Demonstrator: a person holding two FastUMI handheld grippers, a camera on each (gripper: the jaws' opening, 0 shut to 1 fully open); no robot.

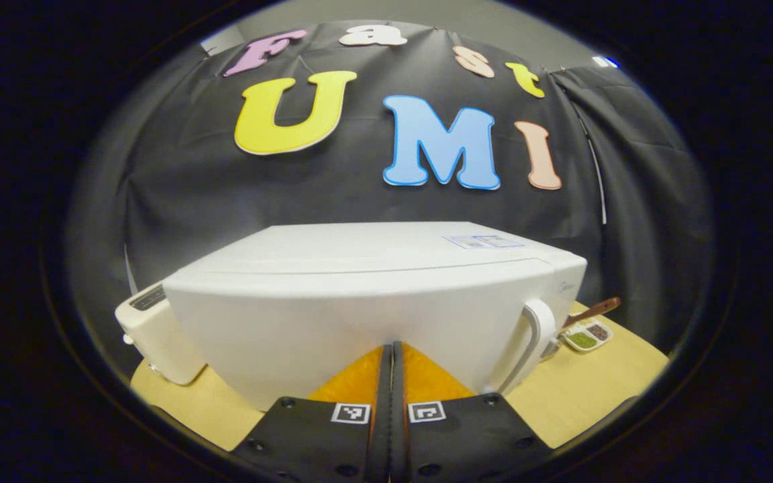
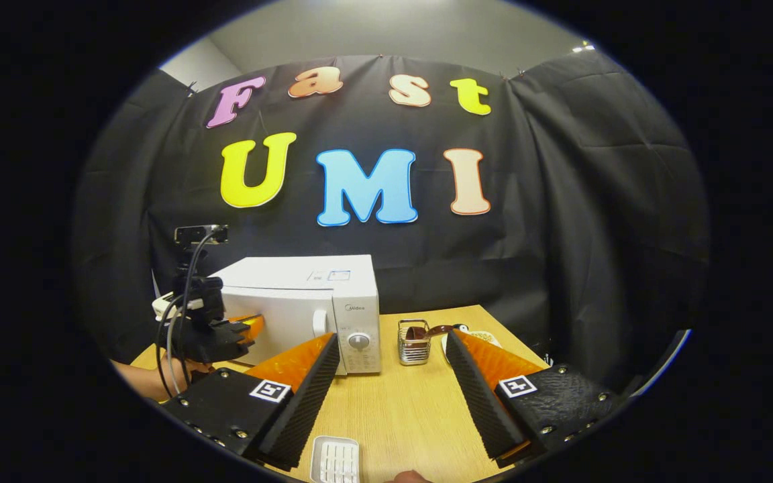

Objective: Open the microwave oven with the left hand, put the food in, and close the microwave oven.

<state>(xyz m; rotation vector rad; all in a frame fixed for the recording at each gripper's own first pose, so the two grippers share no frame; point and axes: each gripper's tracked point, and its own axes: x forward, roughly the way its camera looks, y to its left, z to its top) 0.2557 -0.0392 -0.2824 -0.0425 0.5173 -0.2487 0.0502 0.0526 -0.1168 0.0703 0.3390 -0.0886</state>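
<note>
The white microwave (image 1: pixel 373 295) stands close ahead in the left gripper view with its door closed. Its curved white handle (image 1: pixel 535 335) is on the door's right side. My left gripper (image 1: pixel 392 349) is shut with nothing between its fingers, its tips close to the middle of the door, left of the handle. In the right gripper view the microwave (image 2: pixel 299 295) is at mid left, and the left gripper (image 2: pixel 242 330), held by a hand, points at its door. My right gripper (image 2: pixel 392 345) is open and holds nothing, above the wooden table (image 2: pixel 400 402).
A small white appliance (image 1: pixel 155 332) stands left of the microwave. A divided dish of seasonings (image 1: pixel 588 335) with a brown spoon lies to its right. A metal basket (image 2: pixel 415 343) and a plate (image 2: pixel 477 335) stand right of the microwave. A white ridged tray (image 2: pixel 336 459) lies at the table's near edge.
</note>
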